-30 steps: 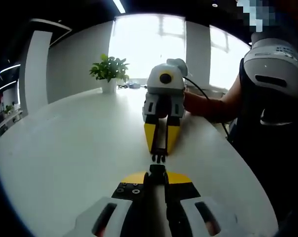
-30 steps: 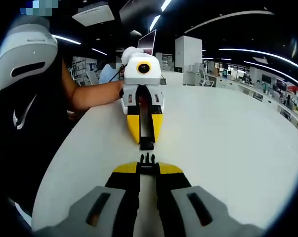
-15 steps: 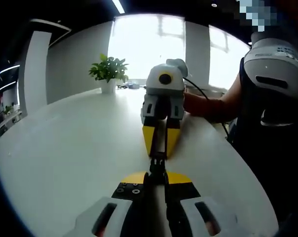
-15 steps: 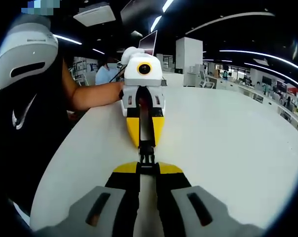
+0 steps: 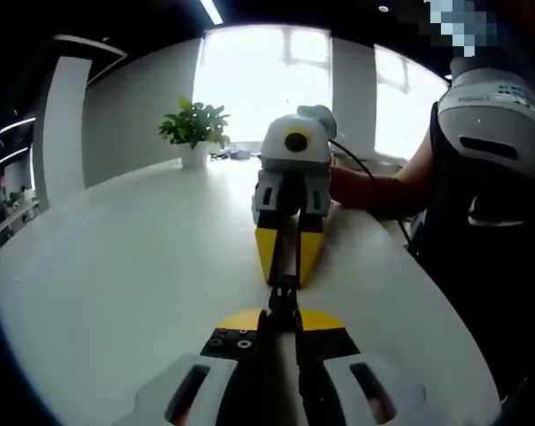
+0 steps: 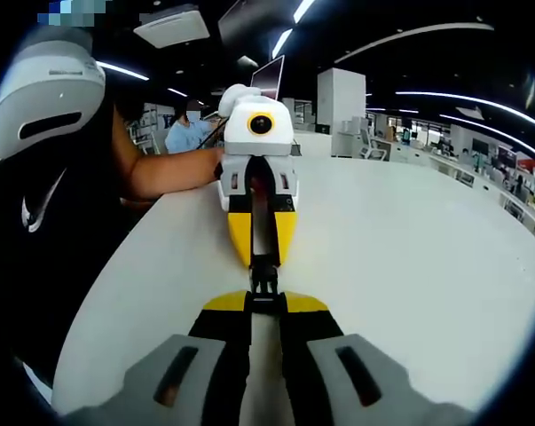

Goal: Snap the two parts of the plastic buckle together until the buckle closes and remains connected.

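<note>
Buckle halves (image 5: 284, 295) meet tip to tip above the white surface (image 5: 143, 257), left claw (image 5: 283, 312) and right claw (image 6: 264, 300) each clamped on one.

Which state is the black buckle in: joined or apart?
Joined, it seems: the buckle bridges both grippers with no gap showing between its halves, also in the left gripper view. Whether it has latched, cannot tell.

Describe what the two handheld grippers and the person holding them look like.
Left gripper and right gripper match: yellow wedge-shaped jaw tips, black jaw arms and grey-white bodies. A black cable trails from the right one. The person wears a dark top with a white swoosh-like mark and a white headset.
</note>
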`<move>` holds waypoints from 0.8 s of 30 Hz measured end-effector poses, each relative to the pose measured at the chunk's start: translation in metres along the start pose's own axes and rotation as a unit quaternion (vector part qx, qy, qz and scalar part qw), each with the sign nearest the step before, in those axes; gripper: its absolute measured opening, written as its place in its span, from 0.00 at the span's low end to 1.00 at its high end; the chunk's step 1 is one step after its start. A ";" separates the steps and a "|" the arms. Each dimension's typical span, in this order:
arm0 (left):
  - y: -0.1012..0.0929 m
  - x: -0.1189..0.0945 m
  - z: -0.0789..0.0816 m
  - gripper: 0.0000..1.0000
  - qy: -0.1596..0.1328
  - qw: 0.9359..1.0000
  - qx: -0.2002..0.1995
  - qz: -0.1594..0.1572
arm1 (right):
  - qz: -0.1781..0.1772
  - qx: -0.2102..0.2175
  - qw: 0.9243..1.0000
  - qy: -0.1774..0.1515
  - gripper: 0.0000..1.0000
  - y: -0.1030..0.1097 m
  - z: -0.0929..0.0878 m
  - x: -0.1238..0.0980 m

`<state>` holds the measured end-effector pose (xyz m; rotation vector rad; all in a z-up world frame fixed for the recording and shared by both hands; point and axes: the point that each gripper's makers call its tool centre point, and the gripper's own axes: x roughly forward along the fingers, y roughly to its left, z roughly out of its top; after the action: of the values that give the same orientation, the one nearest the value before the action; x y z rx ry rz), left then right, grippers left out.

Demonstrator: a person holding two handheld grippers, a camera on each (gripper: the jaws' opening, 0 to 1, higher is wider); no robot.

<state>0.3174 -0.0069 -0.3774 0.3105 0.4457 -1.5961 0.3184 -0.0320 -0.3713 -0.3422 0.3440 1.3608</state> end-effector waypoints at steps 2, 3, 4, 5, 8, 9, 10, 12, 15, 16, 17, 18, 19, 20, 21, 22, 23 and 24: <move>0.000 0.001 0.001 0.10 0.000 1.000 0.001 0.001 | 0.000 0.000 1.000 0.000 0.11 0.000 0.000 0.000; 0.000 0.002 0.001 0.10 0.000 1.000 0.002 0.001 | 0.001 0.000 1.000 0.000 0.10 0.000 0.000 0.000; 0.000 0.001 0.001 0.10 0.001 1.000 0.002 0.001 | 0.001 0.000 1.000 0.000 0.10 0.000 0.000 0.000; 0.000 0.001 0.001 0.10 0.000 1.000 0.001 0.001 | 0.001 -0.001 1.000 -0.001 0.10 0.000 0.000 0.000; 0.000 0.001 0.001 0.10 0.000 1.000 0.001 0.001 | 0.001 -0.001 1.000 0.000 0.10 0.000 0.000 0.000; 0.000 0.001 0.001 0.10 0.000 1.000 0.001 0.001 | 0.001 -0.001 1.000 0.000 0.10 0.000 0.000 0.000; 0.000 0.001 0.001 0.10 0.000 1.000 0.001 0.002 | 0.001 -0.002 1.000 0.001 0.10 0.000 0.000 0.000; 0.000 0.001 0.001 0.10 -0.001 1.000 0.003 0.002 | 0.001 -0.002 1.000 0.002 0.10 0.000 0.001 0.001; -0.001 0.004 0.003 0.10 -0.001 1.000 0.008 0.003 | 0.002 -0.003 1.000 0.002 0.10 -0.001 0.001 0.002; -0.002 0.006 0.003 0.10 -0.001 1.000 0.011 0.001 | 0.004 -0.001 1.000 0.001 0.10 0.000 0.002 0.003; -0.002 0.005 0.003 0.10 0.000 1.000 0.011 0.001 | 0.005 -0.001 1.000 0.003 0.10 -0.001 0.002 0.002; -0.002 0.005 0.004 0.10 -0.001 1.000 0.011 0.000 | 0.005 -0.001 1.000 0.002 0.10 -0.001 0.002 0.002; -0.002 0.005 0.004 0.10 -0.001 1.000 0.011 0.000 | 0.006 -0.001 1.000 0.002 0.10 -0.001 0.002 0.002; -0.001 0.005 0.004 0.10 -0.001 1.000 0.012 0.000 | 0.005 -0.002 1.000 0.002 0.10 -0.001 0.002 0.002; -0.001 0.005 0.004 0.10 -0.001 1.000 0.012 0.000 | 0.005 -0.002 1.000 0.002 0.10 -0.001 0.002 0.002; -0.001 0.005 0.004 0.10 -0.001 1.000 0.011 0.000 | 0.005 -0.002 1.000 0.002 0.10 -0.002 0.002 0.002; -0.001 0.005 0.004 0.10 -0.001 1.000 0.011 -0.001 | 0.005 -0.002 1.000 0.003 0.10 -0.002 0.002 0.002; -0.001 0.005 0.004 0.10 -0.001 1.000 0.011 -0.001 | 0.005 -0.002 1.000 0.003 0.10 -0.002 0.002 0.002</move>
<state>0.3161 -0.0130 -0.3757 0.3246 0.4266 -1.6039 0.3210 -0.0295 -0.3700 -0.3476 0.3488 1.3713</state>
